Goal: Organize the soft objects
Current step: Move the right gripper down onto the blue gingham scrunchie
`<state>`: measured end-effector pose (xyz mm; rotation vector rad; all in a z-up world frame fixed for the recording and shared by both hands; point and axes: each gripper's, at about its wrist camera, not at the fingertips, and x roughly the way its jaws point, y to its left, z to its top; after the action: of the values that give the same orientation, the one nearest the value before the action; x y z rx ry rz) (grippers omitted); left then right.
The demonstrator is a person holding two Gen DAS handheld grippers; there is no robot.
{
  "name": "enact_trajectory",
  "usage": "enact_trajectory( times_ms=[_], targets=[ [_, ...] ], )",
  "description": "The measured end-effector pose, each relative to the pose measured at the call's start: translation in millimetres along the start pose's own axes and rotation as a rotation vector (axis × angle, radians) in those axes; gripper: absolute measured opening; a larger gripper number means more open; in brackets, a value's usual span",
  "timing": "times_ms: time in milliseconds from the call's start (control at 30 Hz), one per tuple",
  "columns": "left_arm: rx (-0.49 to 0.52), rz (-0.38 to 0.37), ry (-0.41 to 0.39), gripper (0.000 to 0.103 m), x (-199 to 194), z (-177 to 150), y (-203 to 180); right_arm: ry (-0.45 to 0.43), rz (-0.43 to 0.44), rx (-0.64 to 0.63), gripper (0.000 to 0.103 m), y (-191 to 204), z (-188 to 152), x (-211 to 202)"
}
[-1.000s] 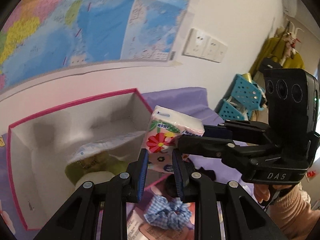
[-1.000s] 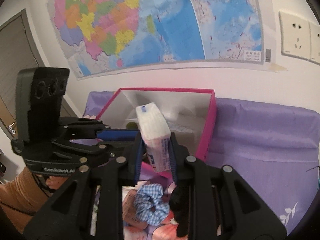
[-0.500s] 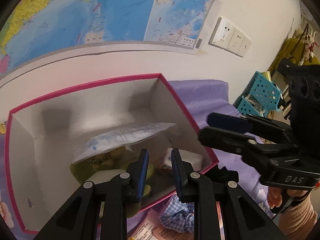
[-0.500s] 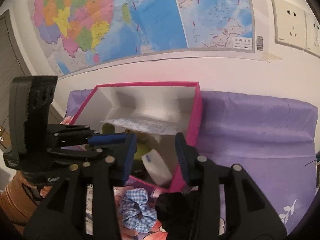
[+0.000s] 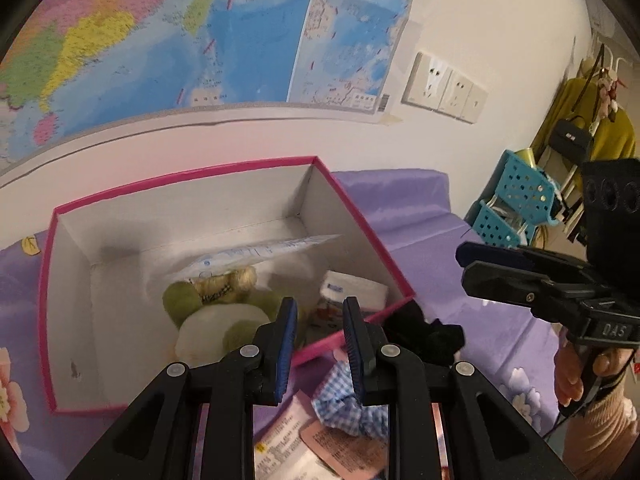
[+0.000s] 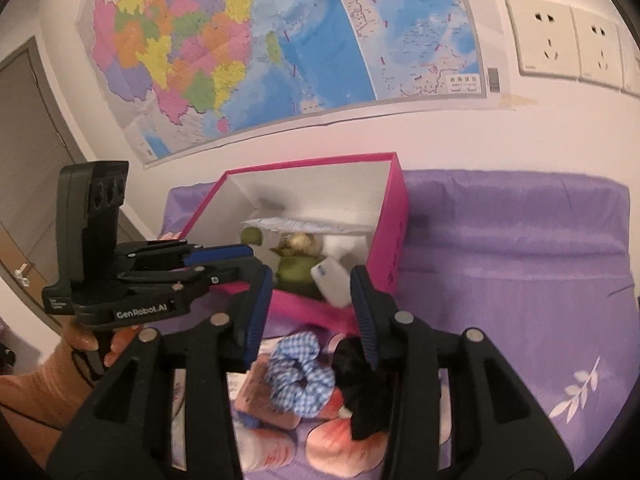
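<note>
Both grippers are seen empty above the near edge of a pink box [image 5: 352, 200]. On the left gripper [image 5: 318, 320] the jaws are drawn in as far as they go, with a narrow gap left between the blue pads and nothing held there. On the right gripper [image 6: 312, 300] the jaws are parted wider, having just been opening, and nothing is gripped between them. Beyond them, a tissue pack [image 5: 356, 290] is seen lying inside the box, against its right wall, beside a green plush toy [image 5: 188, 300] and under a clear plastic packet [image 5: 256, 252]. Just in front of the box, on the purple cloth [image 6: 520, 240], a blue checked scrunchie [image 6: 298, 376] and a black scrunchie [image 6: 356, 380] are seen side by side, resting on printed cards [image 5: 288, 440]. A map [image 6: 280, 40] and wall sockets [image 6: 540, 40] are seen behind.
</note>
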<state>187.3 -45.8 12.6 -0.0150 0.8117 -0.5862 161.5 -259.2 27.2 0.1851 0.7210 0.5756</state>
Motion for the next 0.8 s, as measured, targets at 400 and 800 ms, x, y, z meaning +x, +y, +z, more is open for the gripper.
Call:
enact_trajectory(
  times_ms=[400,800],
  targets=[
    [0.052,-0.060,0.025,0.028,-18.8,-37.5,-23.0,0.035,-0.011,0.050,0.058,-9.0,-54.4,-31.3],
    [0.001,-0.035,0.179,0.028,-1.5,-81.3,-18.8,0.119,0.090,0.140,0.051,-17.8,-96.0,-5.4]
  ],
)
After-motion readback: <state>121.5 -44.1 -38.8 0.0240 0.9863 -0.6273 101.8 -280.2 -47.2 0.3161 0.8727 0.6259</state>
